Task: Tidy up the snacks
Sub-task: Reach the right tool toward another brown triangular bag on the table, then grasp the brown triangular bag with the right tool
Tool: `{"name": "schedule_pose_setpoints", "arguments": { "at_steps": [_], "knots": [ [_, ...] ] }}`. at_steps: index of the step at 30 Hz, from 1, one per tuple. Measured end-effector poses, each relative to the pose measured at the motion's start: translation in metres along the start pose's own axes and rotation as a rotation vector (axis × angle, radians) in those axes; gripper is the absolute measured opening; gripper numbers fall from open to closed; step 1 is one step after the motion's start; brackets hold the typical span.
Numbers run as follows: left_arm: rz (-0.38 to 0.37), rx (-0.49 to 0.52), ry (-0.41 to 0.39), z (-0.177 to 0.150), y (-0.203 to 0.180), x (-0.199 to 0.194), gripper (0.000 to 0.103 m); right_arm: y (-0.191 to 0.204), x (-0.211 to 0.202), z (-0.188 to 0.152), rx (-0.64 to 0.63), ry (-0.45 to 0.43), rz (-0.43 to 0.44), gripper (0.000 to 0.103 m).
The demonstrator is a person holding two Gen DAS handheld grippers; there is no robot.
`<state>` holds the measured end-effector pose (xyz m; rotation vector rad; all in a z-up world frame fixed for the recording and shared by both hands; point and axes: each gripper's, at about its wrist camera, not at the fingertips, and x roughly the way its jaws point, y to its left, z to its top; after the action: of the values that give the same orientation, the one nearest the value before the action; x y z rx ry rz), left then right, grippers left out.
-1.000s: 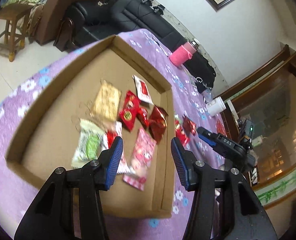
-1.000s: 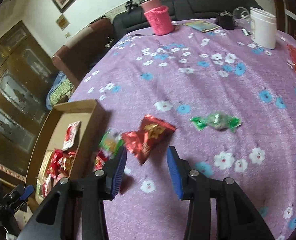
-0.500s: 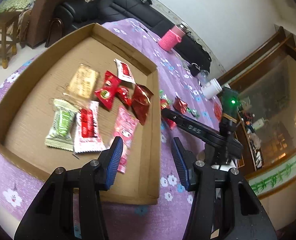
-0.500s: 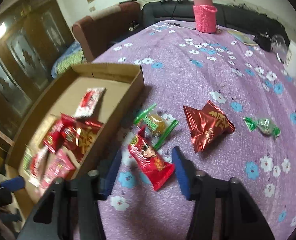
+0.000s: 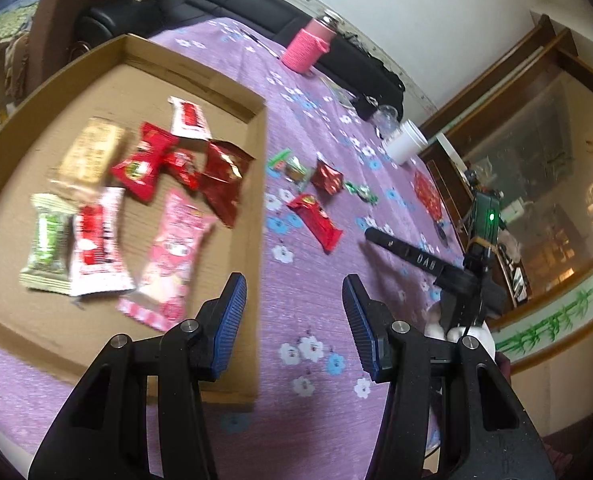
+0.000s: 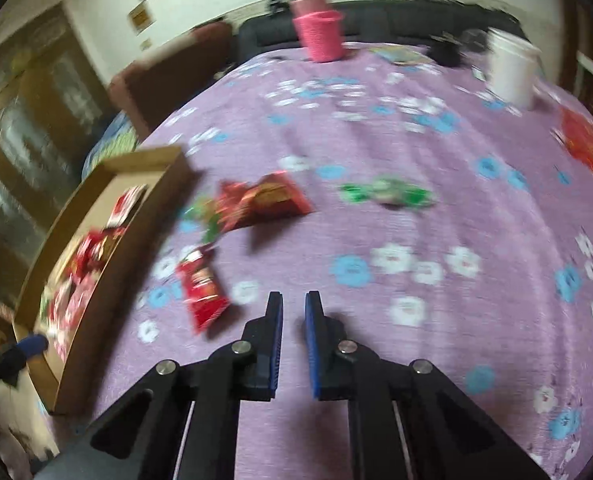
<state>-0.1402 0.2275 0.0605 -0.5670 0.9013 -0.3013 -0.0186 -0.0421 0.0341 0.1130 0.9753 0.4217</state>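
Observation:
A shallow cardboard box on the purple flowered cloth holds several snack packets. Loose on the cloth beside it lie a red packet, a dark red foil packet, a green-wrapped snack and a green candy. My left gripper hovers open and empty over the box's right wall and the cloth. My right gripper is shut with nothing between its pads. It sits above bare cloth, to the right of the red packet and nearer than the foil packet and the green candy.
At the table's far side stand a bottle in a pink sleeve and a white cup. A red patterned item lies at the right edge. A black sofa and wooden cabinets surround the table.
My left gripper has swung right, from over the box's middle to its right wall. My right gripper has closed on nothing and shifted right, away from the red packet.

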Motion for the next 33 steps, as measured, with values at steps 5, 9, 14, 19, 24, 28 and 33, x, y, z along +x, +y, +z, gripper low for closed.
{"name": "schedule_pose_setpoints", "arguments": {
  "at_steps": [5,9,14,19,24,28,33],
  "knots": [
    [-0.008,0.028,0.016,0.001,-0.019,0.01,0.05,-0.013,-0.003,0.016,0.108,-0.031,0.118,0.048],
    [-0.011,0.064,0.021,-0.003,-0.034,0.012,0.05,-0.001,0.01,0.041,0.153,-0.063,0.127,0.068],
    [-0.009,0.089,0.036,-0.009,-0.042,0.013,0.05,0.03,0.048,0.079,0.06,-0.026,0.024,0.067],
    [-0.013,0.111,0.043,-0.01,-0.042,0.012,0.05,0.041,0.058,0.069,-0.043,0.022,-0.027,0.03],
    [-0.03,0.11,0.051,-0.009,-0.041,0.018,0.05,0.026,0.024,0.035,-0.099,0.07,-0.03,0.029],
    [-0.046,0.114,0.076,-0.011,-0.045,0.028,0.05,0.004,0.005,0.016,-0.093,0.161,0.009,0.032],
    [-0.054,0.125,0.09,-0.014,-0.05,0.033,0.05,-0.023,-0.019,-0.002,-0.023,0.146,0.033,0.045]
  ]
}}
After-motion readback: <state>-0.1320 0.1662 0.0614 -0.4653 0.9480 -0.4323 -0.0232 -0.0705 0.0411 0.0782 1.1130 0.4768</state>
